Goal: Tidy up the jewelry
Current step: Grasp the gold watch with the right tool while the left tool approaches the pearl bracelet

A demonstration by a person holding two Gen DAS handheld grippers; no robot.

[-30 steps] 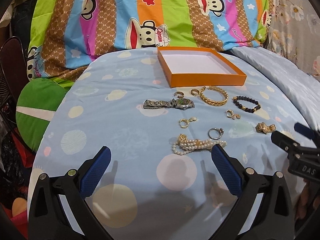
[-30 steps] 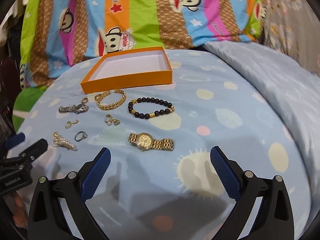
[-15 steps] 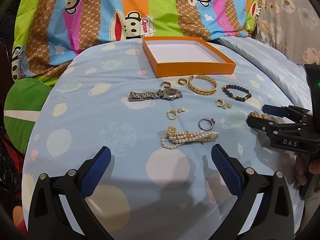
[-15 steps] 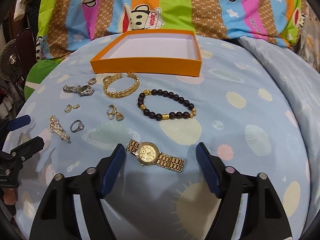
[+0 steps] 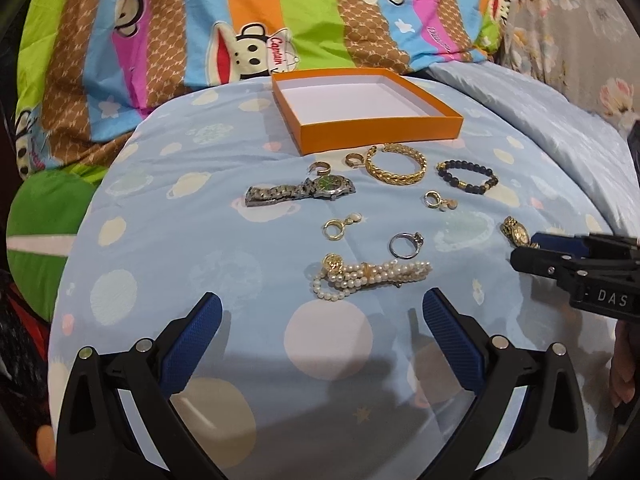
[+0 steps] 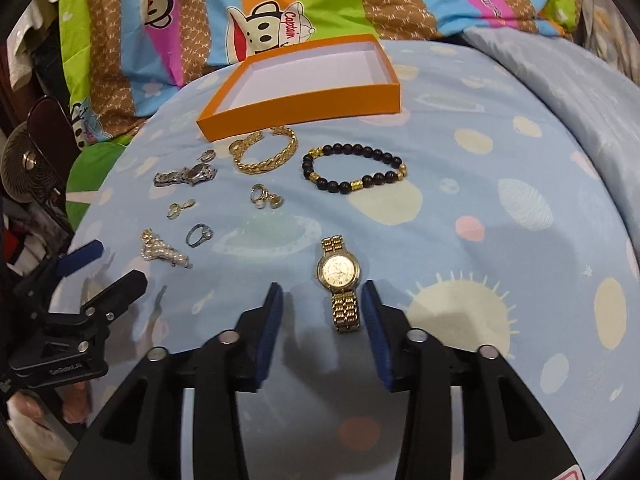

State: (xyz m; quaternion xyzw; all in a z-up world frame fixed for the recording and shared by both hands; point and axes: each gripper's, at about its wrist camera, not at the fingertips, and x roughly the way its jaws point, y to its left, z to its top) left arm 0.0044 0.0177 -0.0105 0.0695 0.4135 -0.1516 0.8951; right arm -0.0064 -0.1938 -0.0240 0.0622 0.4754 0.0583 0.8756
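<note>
Gold watch (image 6: 339, 280) between right tool (image 6: 322, 316) fingers; left view shows only its end.

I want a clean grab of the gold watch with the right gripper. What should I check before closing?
1. Gold watch between the right gripper fingers: ok, its lower band lies in the gap.
2. Centring: not ok, the band sits near the right-hand finger.
3. Right gripper has room to close: ok, partly open, not touching the watch.
4. Nothing else in the gap: ok, the silver ring and pearl bracelet lie well to the left.
5. Orange box ready to receive: ok, open and nothing inside.
6. Left gripper out of the way: ok, open near the pearl bracelet, away from the watch.
</note>
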